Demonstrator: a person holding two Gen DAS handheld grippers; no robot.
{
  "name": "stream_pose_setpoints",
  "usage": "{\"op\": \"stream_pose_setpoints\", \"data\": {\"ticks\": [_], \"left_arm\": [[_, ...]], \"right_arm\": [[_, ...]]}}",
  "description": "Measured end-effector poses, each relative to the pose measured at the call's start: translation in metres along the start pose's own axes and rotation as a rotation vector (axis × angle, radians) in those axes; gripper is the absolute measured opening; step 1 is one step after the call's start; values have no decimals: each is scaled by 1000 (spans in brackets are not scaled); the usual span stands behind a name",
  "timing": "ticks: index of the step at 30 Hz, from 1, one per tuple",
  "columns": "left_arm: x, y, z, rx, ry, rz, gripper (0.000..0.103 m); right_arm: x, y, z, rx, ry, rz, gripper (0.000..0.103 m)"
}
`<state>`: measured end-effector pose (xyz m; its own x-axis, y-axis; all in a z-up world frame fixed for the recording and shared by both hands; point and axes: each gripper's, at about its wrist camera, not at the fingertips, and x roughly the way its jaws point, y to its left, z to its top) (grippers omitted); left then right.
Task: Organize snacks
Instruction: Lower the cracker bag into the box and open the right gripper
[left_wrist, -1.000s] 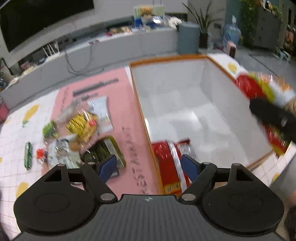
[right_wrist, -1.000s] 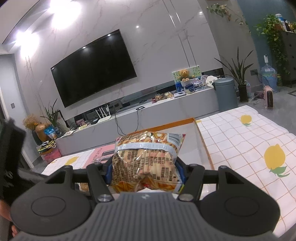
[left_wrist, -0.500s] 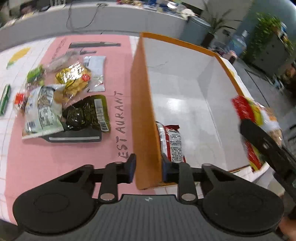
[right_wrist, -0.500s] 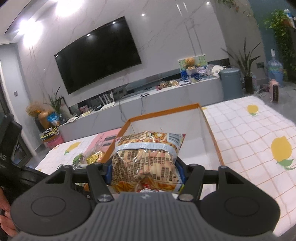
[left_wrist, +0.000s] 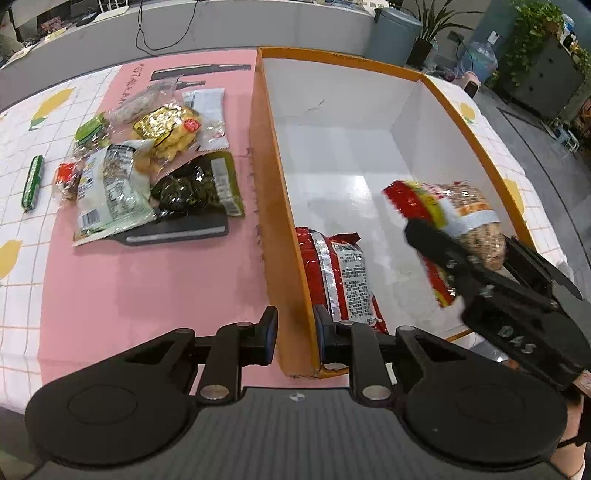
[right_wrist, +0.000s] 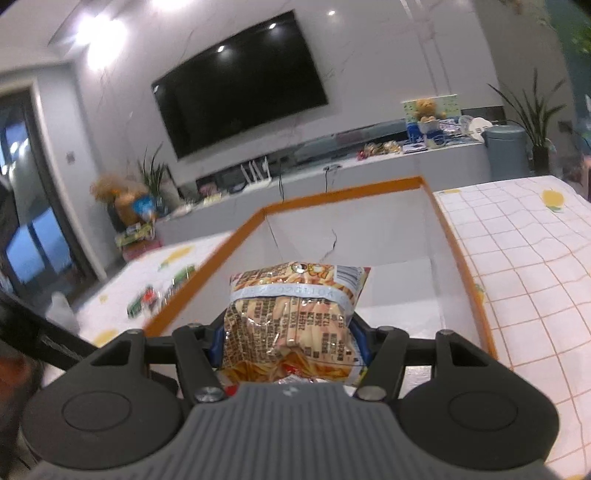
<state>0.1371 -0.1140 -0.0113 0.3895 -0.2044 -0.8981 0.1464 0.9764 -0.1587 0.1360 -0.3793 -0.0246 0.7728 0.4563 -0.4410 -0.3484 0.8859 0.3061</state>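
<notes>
My left gripper (left_wrist: 294, 328) is shut on the near left wall of the orange-rimmed white box (left_wrist: 277, 206), one finger outside and one inside. A red snack bag (left_wrist: 338, 277) lies on the box floor by that wall. My right gripper (right_wrist: 286, 341) is shut on a crinkly bag of stick snacks (right_wrist: 291, 317) and holds it over the near end of the box (right_wrist: 343, 190); in the left wrist view this bag (left_wrist: 454, 214) hangs inside the box's right side. A pile of snack packets (left_wrist: 147, 166) lies on the pink mat (left_wrist: 140, 280) left of the box.
A green stick packet (left_wrist: 32, 182) lies apart on the checked tablecloth (right_wrist: 524, 258) at far left. A grey cabinet (right_wrist: 369, 166) with a television (right_wrist: 240, 81) above it stands beyond the table. A grey bin (left_wrist: 395, 33) and plants stand on the floor at the back right.
My left gripper went from open above the box corner to shut on its left wall. My right gripper sank with the stick-snack bag from above the box down into it.
</notes>
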Motion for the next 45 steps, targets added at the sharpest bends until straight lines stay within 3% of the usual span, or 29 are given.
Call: {"op": "stream_pose_setpoints", "data": {"ticks": [5, 8, 15, 22, 27, 29, 32, 35, 40, 45], "left_arm": [[0, 6, -5, 0, 1, 12, 30], [4, 11, -6, -39, 6, -21, 30], [15, 17, -11, -113, 20, -50, 32], [27, 2, -6, -62, -37, 12, 30], [35, -5, -3, -2, -52, 53, 30], [28, -6, -6, 30, -93, 60, 30], [15, -5, -9, 67, -173, 44, 31], [1, 0, -9, 71, -215, 27, 45], [-20, 8, -12, 87, -273, -6, 54], [-36, 18, -13, 100, -316, -14, 66]], "right_arm": [[6, 3, 1, 27, 36, 26, 60], [8, 5, 0, 41, 51, -4, 60], [11, -9, -2, -24, 17, 20, 60], [15, -19, 0, -41, -5, -5, 60], [11, -16, -1, -21, 37, -13, 60], [10, -14, 0, 4, 61, 36, 60], [11, -2, 1, -44, 100, -6, 60], [15, 4, 0, -39, 148, -31, 60], [20, 18, -4, -107, 212, -128, 61], [14, 25, -4, -92, 208, -168, 67]]}}
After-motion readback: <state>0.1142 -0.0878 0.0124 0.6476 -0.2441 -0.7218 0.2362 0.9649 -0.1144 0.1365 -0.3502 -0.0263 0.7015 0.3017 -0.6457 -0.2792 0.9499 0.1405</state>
